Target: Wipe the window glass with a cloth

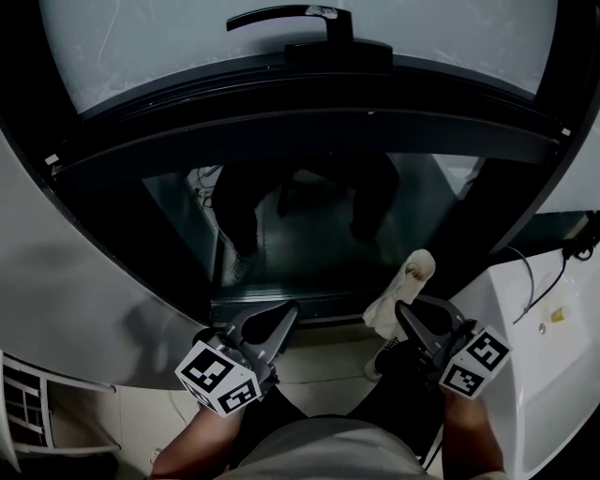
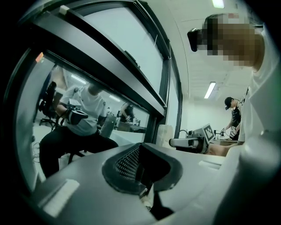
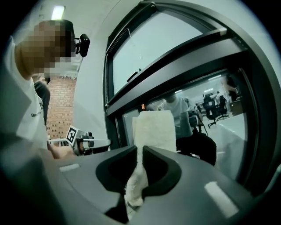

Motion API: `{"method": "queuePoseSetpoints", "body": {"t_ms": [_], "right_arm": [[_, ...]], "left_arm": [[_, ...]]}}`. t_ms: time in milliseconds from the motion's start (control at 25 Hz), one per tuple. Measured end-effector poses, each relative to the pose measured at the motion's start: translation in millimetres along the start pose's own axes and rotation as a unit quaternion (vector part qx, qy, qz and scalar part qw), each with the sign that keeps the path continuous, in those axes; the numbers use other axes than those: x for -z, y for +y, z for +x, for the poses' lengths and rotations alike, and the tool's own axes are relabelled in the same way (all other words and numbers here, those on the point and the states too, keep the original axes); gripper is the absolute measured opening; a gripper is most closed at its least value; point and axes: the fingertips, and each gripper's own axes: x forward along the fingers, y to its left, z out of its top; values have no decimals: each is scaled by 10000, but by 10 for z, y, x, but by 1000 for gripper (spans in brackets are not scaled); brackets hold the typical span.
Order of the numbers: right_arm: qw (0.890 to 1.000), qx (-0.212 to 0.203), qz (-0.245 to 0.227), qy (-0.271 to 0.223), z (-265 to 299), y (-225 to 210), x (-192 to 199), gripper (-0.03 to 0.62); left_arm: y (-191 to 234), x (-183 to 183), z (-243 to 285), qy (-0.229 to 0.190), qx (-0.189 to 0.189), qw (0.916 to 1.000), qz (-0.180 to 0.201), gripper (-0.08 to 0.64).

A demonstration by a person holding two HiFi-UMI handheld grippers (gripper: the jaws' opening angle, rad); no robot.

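Observation:
The window has a dark frame [image 1: 309, 122], a frosted upper pane [image 1: 141, 47] with a black handle [image 1: 291, 17], and a clear lower pane [image 1: 309, 234]. My right gripper [image 1: 405, 311] is shut on a white cloth [image 1: 405, 286], which stands folded above the jaws just short of the lower pane's right bottom corner. In the right gripper view the cloth [image 3: 154, 129] rises from between the jaws of the right gripper [image 3: 140, 154], with the glass [image 3: 210, 118] beyond. My left gripper [image 1: 286, 314] is shut and holds nothing, pointing at the bottom frame; its jaws [image 2: 139, 162] meet in the left gripper view.
Through the lower pane a seated person [image 2: 83, 118] shows in the room behind. White wall panels flank the window, with a black cable [image 1: 525, 272] on the right one. A vent grille [image 1: 23, 403] sits low at the left. Another person [image 2: 235, 116] stands far off.

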Motion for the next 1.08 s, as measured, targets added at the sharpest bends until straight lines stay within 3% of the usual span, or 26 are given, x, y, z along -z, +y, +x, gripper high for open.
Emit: {"method": "queuePoseSetpoints", "body": {"t_ms": [1080], "right_arm": [[9998, -14, 164, 61, 113, 17, 99, 38]], "left_arm": [[131, 60, 26, 84, -116, 9999, -69, 17]]}}
